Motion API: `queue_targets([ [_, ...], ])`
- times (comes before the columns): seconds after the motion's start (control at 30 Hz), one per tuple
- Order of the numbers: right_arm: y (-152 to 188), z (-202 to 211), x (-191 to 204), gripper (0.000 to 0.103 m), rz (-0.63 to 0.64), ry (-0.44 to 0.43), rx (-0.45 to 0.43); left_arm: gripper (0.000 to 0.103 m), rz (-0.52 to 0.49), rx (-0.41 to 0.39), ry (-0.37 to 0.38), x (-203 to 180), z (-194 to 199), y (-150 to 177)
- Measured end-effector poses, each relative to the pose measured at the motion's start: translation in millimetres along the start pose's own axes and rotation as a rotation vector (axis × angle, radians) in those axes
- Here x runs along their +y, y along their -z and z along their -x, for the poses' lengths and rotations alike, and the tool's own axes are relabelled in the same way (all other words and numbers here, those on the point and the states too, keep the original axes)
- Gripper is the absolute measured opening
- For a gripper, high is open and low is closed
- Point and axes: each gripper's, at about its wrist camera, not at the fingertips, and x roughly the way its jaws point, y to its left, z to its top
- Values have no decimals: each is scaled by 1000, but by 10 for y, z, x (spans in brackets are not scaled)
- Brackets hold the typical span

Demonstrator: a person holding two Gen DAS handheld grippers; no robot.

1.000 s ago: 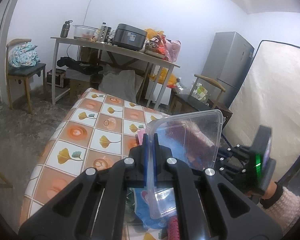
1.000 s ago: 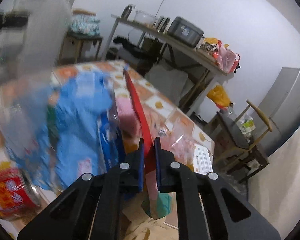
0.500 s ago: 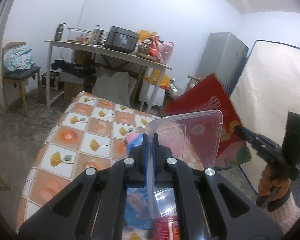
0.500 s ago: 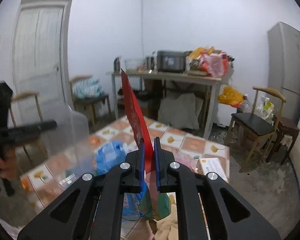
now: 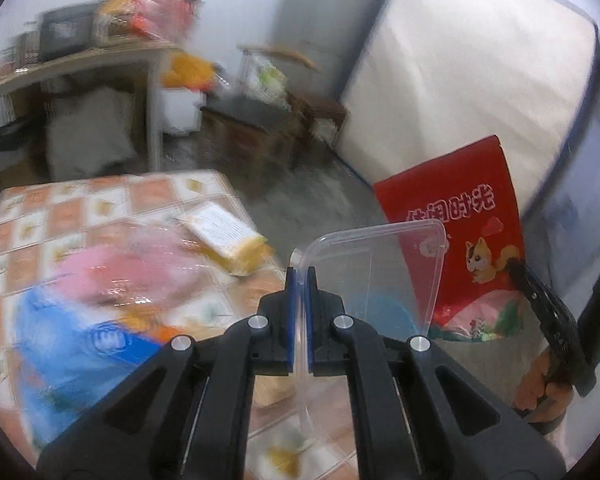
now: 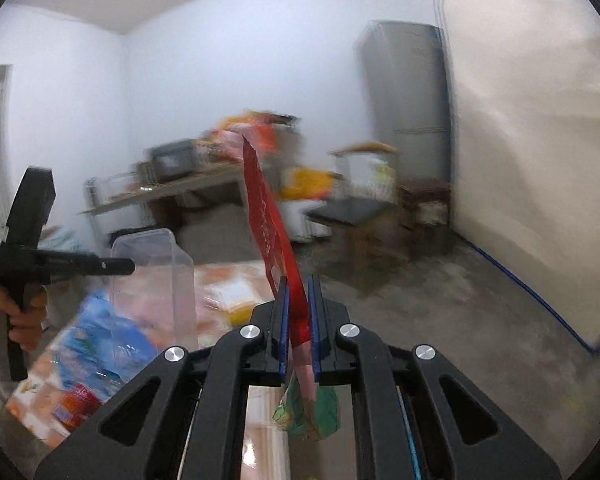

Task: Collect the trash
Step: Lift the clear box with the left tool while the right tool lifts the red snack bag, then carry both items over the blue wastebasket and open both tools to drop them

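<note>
Upright mattress [image 5: 460,92] and grey refrigerator [image 6: 408,92] back the room. Tiled counter [image 5: 40,208], now blurred and swung leftward versus the earlier frame, carries a blue bag [image 5: 72,356] and yellow box [image 5: 228,236]. Right tool [image 6: 298,316], raised, clamps the red packet [image 5: 456,224]; left tool [image 5: 301,312] clamps the clear lid [image 5: 372,264], both off the counter.

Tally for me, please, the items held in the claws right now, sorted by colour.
Clear: 1, the plastic lid in the left claw
Red: 1, the snack bag in the right claw
Total: 2
</note>
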Motion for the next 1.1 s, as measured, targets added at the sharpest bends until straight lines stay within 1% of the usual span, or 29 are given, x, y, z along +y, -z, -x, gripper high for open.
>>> queue_targets([
  [0.03, 103, 22, -192, 9, -24, 59, 23, 3, -22, 45, 7, -149, -232, -37],
  [0.07, 177, 23, -315, 9, -36, 96, 39, 3, -53, 108, 16, -341, -549, -58],
  [0.1, 275, 13, -468, 9, -51, 141, 62, 3, -64, 146, 20, -450, -745, -48],
  [0.17, 458, -29, -753, 9, -84, 215, 110, 3, -93, 254, 34, -727, -1247, -8],
  [0.23, 657, -110, -1090, 9, -143, 274, 165, 3, -100, 371, 46, -983, -1778, 85],
  [0.27, 732, -147, -1193, 9, -164, 291, 183, 3, -93, 431, 47, -1089, -2053, 143],
  [0.3, 846, -209, -1343, 9, -193, 313, 211, 3, -91, 470, 40, -1183, -2256, 189],
  [0.33, 946, -235, -1402, 9, -213, 326, 230, 3, -92, 501, 28, -1249, -2448, 241],
  [0.43, 1224, -450, -1712, 9, -291, 351, 294, 3, -125, 572, -16, -1522, -3038, 379],
  [0.53, 1429, -677, -1995, 9, -357, 375, 343, 3, -117, 628, -45, -1691, -3505, 483],
  [0.63, 1521, -913, -2201, 9, -383, 397, 377, 3, -103, 635, -68, -1805, -3850, 502],
  [0.7, 1531, -1092, -2268, 9, -388, 417, 392, 4, -97, 636, -52, -1903, -4034, 506],
  [0.73, 1581, -1214, -2345, 10, -393, 419, 418, 7, -96, 641, -49, -1925, -4113, 498],
  [0.77, 1605, -1341, -2391, 10, -411, 408, 440, 17, -97, 650, -50, -1948, -4192, 500],
  [0.8, 1672, -1448, -2459, 11, -434, 398, 463, 26, -93, 647, -61, -1968, -4258, 477],
  [0.83, 1708, -1530, -2497, 12, -446, 389, 478, 43, -94, 634, -71, -1980, -4264, 459],
  [0.87, 1792, -1640, -2568, 15, -465, 373, 505, 50, -101, 613, -82, -1994, -4241, 427],
  [0.9, 1911, -1743, -2650, 26, -493, 382, 539, 51, -104, 598, -79, -1977, -4241, 389],
  [0.93, 2005, -1794, -2706, 34, -511, 390, 551, 51, -113, 584, -58, -1982, -4170, 350],
  [0.97, 2049, -1834, -2749, 37, -520, 398, 559, 53, -120, 576, -47, -1956, -4115, 329],
  [1.0, 2120, -1863, -2791, 38, -528, 426, 572, 53, -125, 564, -40, -1936, -4043, 283],
  [1.1, 2206, -1827, -2862, 38, -562, 445, 580, 56, -112, 523, -19, -1826, -3848, 113],
])
